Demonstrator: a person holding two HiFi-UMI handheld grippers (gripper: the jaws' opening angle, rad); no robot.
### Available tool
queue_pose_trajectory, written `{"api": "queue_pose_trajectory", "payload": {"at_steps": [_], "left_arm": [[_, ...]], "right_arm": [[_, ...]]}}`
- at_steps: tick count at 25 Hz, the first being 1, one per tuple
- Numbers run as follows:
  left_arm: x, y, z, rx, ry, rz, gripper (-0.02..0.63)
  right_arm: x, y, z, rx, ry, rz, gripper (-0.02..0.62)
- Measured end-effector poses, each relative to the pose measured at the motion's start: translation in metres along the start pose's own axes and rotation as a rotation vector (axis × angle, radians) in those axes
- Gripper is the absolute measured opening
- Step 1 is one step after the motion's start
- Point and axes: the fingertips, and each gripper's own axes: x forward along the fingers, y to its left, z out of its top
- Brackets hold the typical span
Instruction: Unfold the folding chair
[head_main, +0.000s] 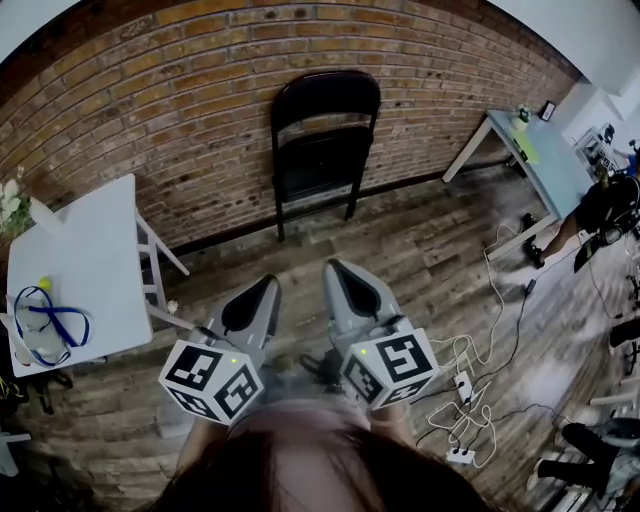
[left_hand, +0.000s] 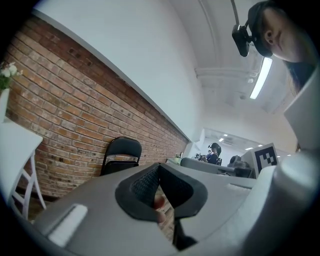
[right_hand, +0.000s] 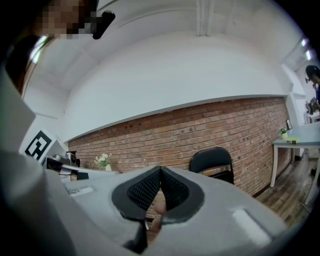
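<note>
A black folding chair (head_main: 322, 150) leans folded against the brick wall, straight ahead across the wooden floor. It also shows in the left gripper view as the chair (left_hand: 120, 156) and in the right gripper view as the chair (right_hand: 212, 165). My left gripper (head_main: 268, 284) and right gripper (head_main: 334, 268) are held side by side at the bottom centre, well short of the chair, both pointing level toward it. Both are shut with nothing between their jaws.
A white table (head_main: 85, 262) with a blue cord and flowers stands at the left. Another table (head_main: 535, 150) is at the right by the wall. Cables and a power strip (head_main: 463, 385) lie on the floor at the right, where a person (head_main: 600, 210) stands.
</note>
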Motion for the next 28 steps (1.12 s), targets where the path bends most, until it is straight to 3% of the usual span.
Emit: {"api": "queue_pose_trajectory", "payload": {"at_steps": [16,28], "left_arm": [[0.019,0.027,0.004,-0.021,0.030,-0.010,-0.003],[0.089,0.047,0.006,-0.029,0.078,-0.013,-0.003]], "right_arm": [[0.036,-0.007,-0.008,0.024,0.029,0.006,-0.006],[0.075,-0.062,-0.007,0.064,0.033,-0.008,-0.006]]}}
